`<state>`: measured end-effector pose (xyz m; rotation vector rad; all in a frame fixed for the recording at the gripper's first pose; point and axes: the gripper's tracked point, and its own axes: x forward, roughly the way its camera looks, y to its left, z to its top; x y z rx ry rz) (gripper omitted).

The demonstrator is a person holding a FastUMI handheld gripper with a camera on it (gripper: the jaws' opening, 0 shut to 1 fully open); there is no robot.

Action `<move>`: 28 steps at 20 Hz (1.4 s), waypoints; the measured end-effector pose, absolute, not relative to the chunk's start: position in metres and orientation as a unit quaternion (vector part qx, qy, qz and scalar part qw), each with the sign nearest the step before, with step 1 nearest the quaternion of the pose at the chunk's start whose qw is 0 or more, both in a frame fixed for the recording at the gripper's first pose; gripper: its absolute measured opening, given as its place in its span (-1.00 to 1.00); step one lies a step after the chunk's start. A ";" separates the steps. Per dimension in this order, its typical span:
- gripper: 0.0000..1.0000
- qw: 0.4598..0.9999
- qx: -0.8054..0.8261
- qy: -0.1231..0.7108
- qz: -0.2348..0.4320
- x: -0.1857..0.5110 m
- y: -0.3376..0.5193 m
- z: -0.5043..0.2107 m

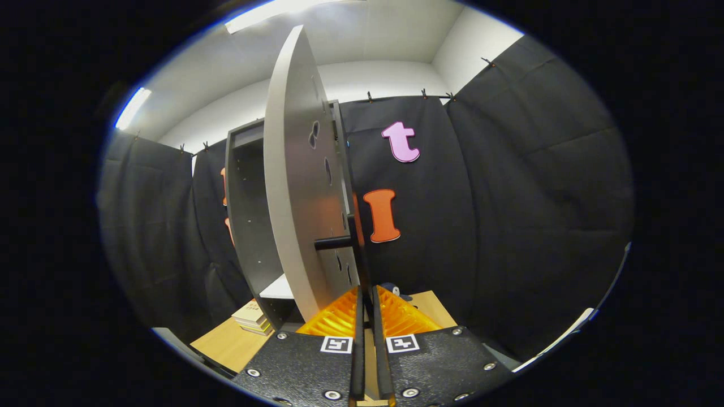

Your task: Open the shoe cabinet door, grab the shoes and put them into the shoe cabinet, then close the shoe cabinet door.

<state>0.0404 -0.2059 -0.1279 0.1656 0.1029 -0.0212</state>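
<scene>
The dark shoe cabinet (244,215) stands on the wooden table (226,343), and a white shelf (280,288) shows inside it. Its grey door (300,203) is swung open towards me and I see it nearly edge on. A black handle (335,243) sticks out from the door, and its upright bar runs down between my fingers. My gripper (366,294) is shut on that bar, directly below the door. Just beyond the fingertips, a small part of a dark shoe (391,290) shows on the table.
A short stack of books (251,317) lies on the table by the cabinet's near corner. Black cloth walls close the booth behind and to the right. The table's edge runs close below the fingers on the left.
</scene>
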 end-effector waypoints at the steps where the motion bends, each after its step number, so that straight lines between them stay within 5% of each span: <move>1: -0.85 0.996 0.079 0.046 -0.017 0.038 -0.208 -0.124; 14: -0.74 0.997 0.048 -0.019 -0.054 0.007 -0.183 -0.087; 21: -0.58 1.000 0.017 0.008 -0.022 0.004 -0.095 -0.097; 26: -0.29 0.998 0.006 0.057 -0.014 0.010 -0.035 -0.136; 28: 0.01 0.997 0.013 0.082 -0.008 0.018 -0.011 -0.159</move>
